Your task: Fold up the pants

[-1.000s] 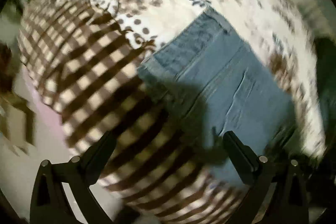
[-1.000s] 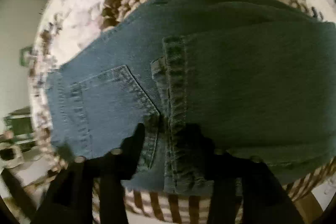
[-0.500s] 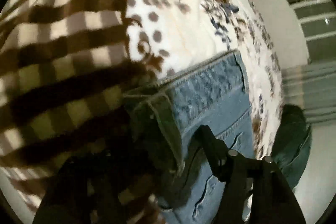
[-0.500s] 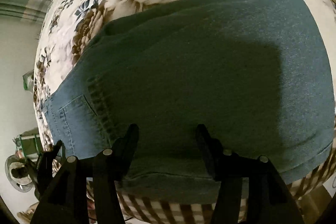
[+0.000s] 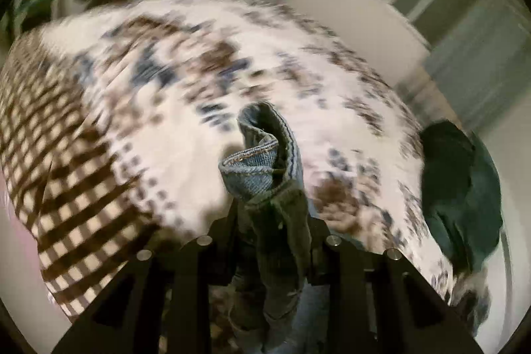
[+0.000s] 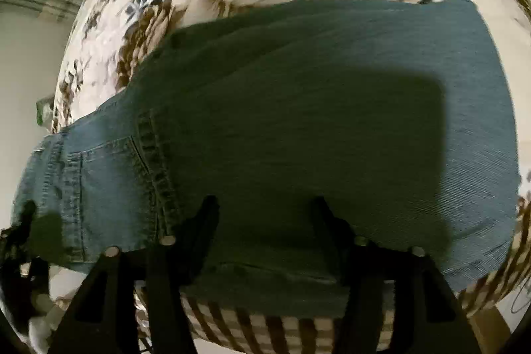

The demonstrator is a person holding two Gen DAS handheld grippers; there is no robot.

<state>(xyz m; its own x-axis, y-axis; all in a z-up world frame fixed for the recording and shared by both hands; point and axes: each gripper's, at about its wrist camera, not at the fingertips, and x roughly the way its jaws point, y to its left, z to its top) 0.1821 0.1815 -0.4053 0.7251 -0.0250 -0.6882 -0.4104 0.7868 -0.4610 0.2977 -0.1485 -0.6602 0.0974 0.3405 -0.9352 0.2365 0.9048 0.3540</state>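
The left gripper (image 5: 270,221) pinched the pants (image 5: 262,168) at the waistband; the right gripper (image 6: 265,208) hovered spread. Carrying the lifted edge toward twelve o'clock evenly would likely keep the fold square.

Left wrist view: looks across the bed (image 5: 172,121) from its checked edge toward walls, a denim bunch seen very near. Right wrist view: aimed steeply down over the pants (image 6: 298,128), close. Floral bedspread shared by both.
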